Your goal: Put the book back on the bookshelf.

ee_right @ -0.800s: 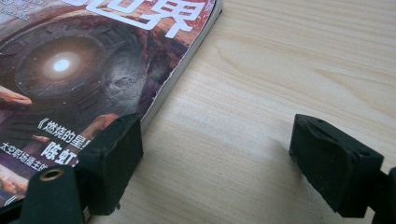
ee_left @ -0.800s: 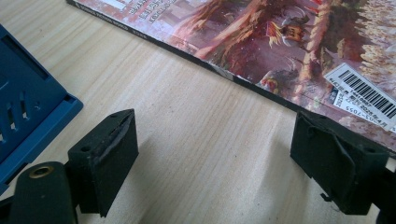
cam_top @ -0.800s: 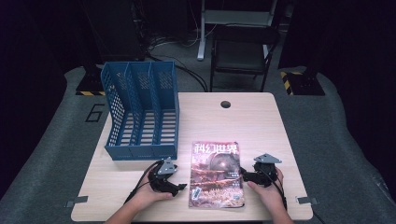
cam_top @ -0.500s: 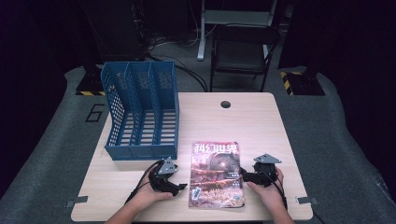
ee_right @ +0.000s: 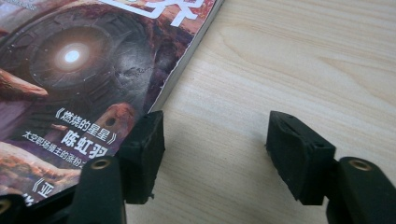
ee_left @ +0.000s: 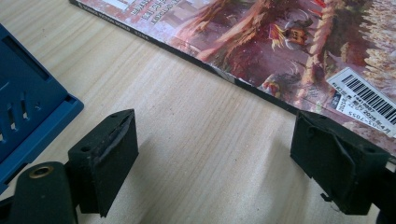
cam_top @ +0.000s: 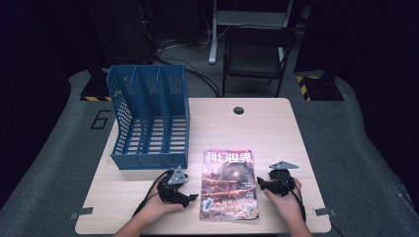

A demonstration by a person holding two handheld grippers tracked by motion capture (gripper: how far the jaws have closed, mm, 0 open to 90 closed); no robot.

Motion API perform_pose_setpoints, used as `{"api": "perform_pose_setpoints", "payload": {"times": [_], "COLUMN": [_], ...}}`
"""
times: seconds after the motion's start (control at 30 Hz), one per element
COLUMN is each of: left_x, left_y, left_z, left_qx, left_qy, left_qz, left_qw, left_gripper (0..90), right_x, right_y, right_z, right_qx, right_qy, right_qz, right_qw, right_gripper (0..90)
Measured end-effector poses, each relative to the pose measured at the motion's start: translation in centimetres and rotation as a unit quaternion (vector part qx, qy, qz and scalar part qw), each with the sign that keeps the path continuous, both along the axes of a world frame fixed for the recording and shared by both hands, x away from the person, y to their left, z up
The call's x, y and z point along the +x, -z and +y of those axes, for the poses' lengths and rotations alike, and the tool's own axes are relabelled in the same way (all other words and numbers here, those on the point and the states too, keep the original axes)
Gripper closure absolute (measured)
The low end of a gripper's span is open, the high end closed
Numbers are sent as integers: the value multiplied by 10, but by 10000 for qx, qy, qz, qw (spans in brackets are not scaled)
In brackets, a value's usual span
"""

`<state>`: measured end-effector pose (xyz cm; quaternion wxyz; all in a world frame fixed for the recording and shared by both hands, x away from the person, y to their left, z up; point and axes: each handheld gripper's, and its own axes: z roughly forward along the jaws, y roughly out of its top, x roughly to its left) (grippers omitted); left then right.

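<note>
A magazine (cam_top: 230, 183) with a reddish science-fiction cover lies flat near the table's front edge. My left gripper (cam_top: 190, 197) rests on the table just left of it, jaws open and empty, pointing at its spine edge (ee_left: 243, 81). In the left gripper view one fingertip (ee_left: 338, 165) sits by the magazine's barcode corner. My right gripper (cam_top: 260, 183) rests at the magazine's right edge (ee_right: 184, 79), jaws open with bare wood between them. Its left fingertip (ee_right: 144, 149) lies against the cover's edge.
A blue three-slot file holder (cam_top: 150, 116) stands on the table's left half, behind my left gripper; its base (ee_left: 28, 112) shows in the left gripper view. A cable hole (cam_top: 238, 110) is at the table's back. A black chair (cam_top: 257, 54) stands beyond.
</note>
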<state>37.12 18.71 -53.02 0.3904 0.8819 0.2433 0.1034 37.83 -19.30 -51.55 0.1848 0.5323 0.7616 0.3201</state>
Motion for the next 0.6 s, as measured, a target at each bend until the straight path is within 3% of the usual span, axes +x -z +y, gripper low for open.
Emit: {"api": "perform_pose_setpoints", "payload": {"times": [0.17, 0.47, 0.6], "left_x": [0, 0, 0], "left_y": [0, 0, 0], "left_z": [0, -1, 0], "left_qx": [10, 6, 39], "left_qy": [-31, -48, -16], "left_qz": [-57, -47, 2], "left_qw": [10000, 10000, 10000], "left_gripper": [149, 149, 148], "right_x": [-1, -2, -5], "right_y": [-3, -10, -14], "right_z": [-6, -9, -4], "right_qx": [259, 471, 693], "right_qy": [7, -116, -147], "right_qz": [210, 186, 224], "right_qw": [9994, 9987, 9972], "right_gripper": [465, 518, 519]}}
